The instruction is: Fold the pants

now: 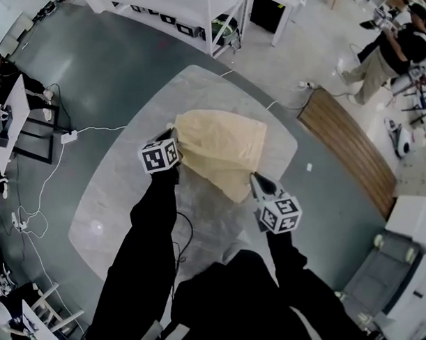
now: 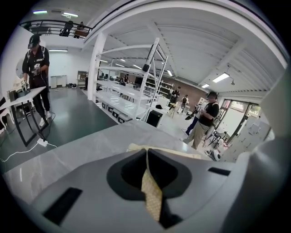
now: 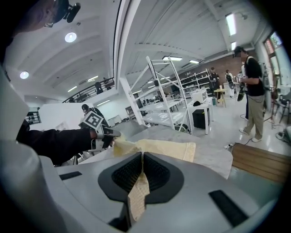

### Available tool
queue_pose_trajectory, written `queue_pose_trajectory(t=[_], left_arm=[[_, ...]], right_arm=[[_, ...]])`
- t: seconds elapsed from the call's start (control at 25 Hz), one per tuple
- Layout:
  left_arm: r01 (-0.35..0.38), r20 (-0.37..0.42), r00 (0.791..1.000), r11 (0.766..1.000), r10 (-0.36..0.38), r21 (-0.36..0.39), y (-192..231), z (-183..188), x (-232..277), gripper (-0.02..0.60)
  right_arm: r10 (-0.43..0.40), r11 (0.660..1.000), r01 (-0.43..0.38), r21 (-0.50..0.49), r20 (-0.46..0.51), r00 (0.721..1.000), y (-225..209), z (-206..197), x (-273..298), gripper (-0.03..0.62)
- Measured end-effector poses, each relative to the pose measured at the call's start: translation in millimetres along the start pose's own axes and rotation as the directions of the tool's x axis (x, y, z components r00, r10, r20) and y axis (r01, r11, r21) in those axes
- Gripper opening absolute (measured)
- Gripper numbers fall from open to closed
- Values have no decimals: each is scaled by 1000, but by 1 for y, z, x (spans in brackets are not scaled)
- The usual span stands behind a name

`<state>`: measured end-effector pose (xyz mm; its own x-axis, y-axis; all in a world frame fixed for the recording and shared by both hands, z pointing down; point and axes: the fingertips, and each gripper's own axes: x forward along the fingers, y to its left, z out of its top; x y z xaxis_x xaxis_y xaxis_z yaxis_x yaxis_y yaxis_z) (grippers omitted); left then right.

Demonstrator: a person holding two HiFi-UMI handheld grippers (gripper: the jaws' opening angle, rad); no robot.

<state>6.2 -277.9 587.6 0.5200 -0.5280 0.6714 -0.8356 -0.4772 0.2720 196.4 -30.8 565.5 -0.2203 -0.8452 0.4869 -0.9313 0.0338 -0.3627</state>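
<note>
Tan pants (image 1: 223,150) lie partly folded on the grey marble table (image 1: 129,176), their near edge lifted. My left gripper (image 1: 176,147) is shut on the left near corner of the pants; a strip of the cloth (image 2: 151,193) shows pinched between its jaws. My right gripper (image 1: 256,183) is shut on the right near corner, with tan fabric (image 3: 137,193) caught in its jaws. In the right gripper view the pants (image 3: 168,149) stretch across to the left gripper (image 3: 111,133). The far part of the pants (image 2: 159,149) rests flat on the table.
A wooden bench (image 1: 348,148) stands right of the table. White shelving (image 1: 186,13) runs along the far side. A desk (image 1: 16,117) and cables (image 1: 69,138) are at the left. People (image 1: 390,51) stand at the far right.
</note>
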Motion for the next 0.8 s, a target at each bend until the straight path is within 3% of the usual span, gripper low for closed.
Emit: queue_pose_trajectory(t=[0.8], left_arm=[[0, -21, 1000, 998, -2, -58, 6, 21, 72, 11]], right_arm=[[-108, 994, 108, -5, -17, 994, -92, 40, 77, 15]])
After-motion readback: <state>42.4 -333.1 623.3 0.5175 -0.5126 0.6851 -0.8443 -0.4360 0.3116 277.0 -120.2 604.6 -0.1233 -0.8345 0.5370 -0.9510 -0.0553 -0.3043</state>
